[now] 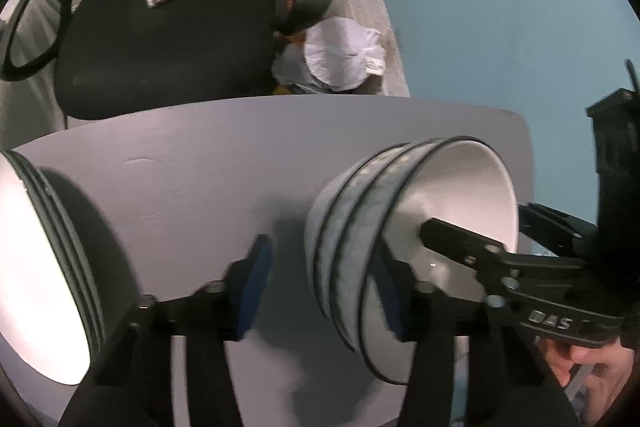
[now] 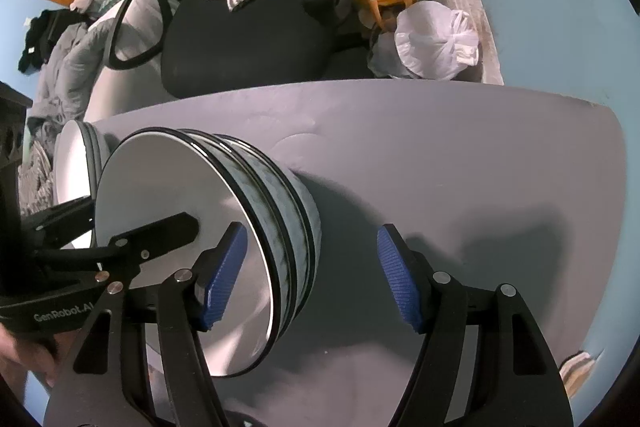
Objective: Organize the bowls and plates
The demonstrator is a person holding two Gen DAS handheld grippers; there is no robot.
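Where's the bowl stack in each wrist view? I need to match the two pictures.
Left wrist: bowl stack right of centre, around the gripper's right finger.
Right wrist: bowl stack left of centre, around the gripper's left finger.
Shared landmark: white bag beyond the table's far edge.

Two close wrist views steeply down, sharing stacked bowls [image 1: 400, 235].

Plate stack [image 1: 40, 267] cut off at left edge
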